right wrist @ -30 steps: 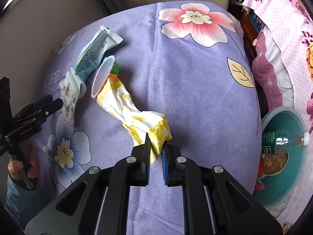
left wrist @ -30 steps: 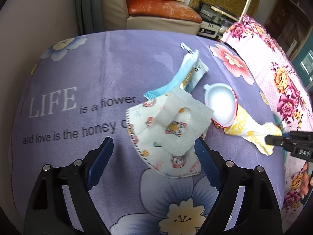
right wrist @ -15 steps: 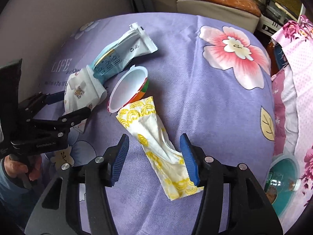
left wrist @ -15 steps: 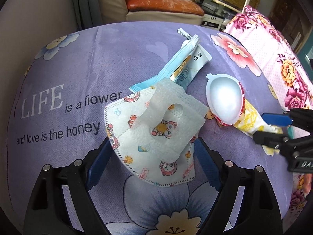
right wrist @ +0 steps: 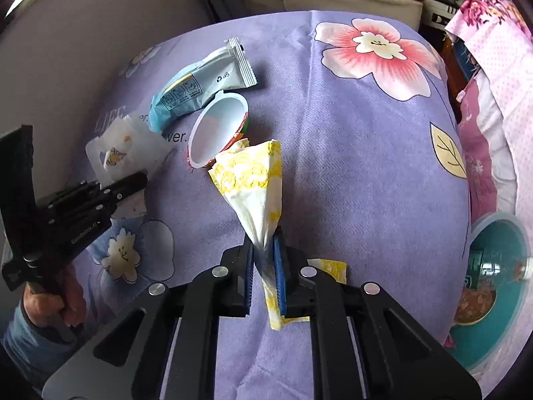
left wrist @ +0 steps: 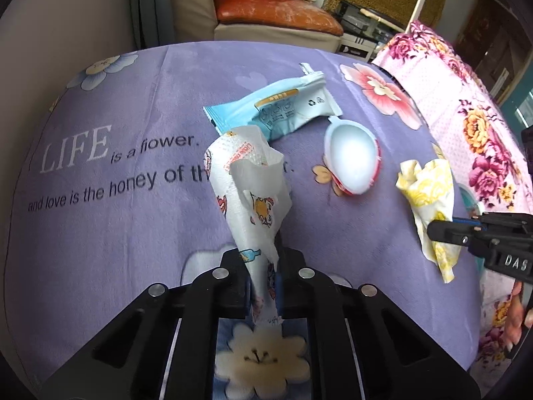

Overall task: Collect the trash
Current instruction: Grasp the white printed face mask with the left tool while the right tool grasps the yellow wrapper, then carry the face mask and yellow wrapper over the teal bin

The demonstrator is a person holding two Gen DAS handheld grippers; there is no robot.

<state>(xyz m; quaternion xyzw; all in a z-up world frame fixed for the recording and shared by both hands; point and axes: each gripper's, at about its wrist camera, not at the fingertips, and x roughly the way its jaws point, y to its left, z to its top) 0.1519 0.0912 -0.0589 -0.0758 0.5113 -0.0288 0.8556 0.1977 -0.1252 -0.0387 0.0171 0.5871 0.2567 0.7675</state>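
**Both claws loaded, two pieces of trash left on the cloth**

The left claw (left wrist: 263,286) is closed tight on the lower end of a white child's face mask printed with small cartoon figures (left wrist: 253,193), which stands up from the jaws in a loose cone above the purple flowered tablecloth (left wrist: 126,233). The right claw (right wrist: 265,266) is likewise pinched shut on a crumpled white-and-yellow patterned paper napkin (right wrist: 253,183); its free end fans out forward, and a tail hangs below the jaws.

On the counter lie a light-blue foil snack wrapper (left wrist: 276,110) and, just beside it, a white plastic cup with a red rim tipped on its side (left wrist: 351,160). In the right wrist view the napkin's upper corner appears to touch or overlap that cup's rim.

A teal round bin (right wrist: 493,266), already holding a bottle, sits below the counter's right edge.

Risks, as I judge them: both grips are on thin, limp material near one end, so a quick swing toward the bin could let a piece slide out. Lifting the napkin may drag or roll the cup. The mask must also cross the counter to reach the bin.
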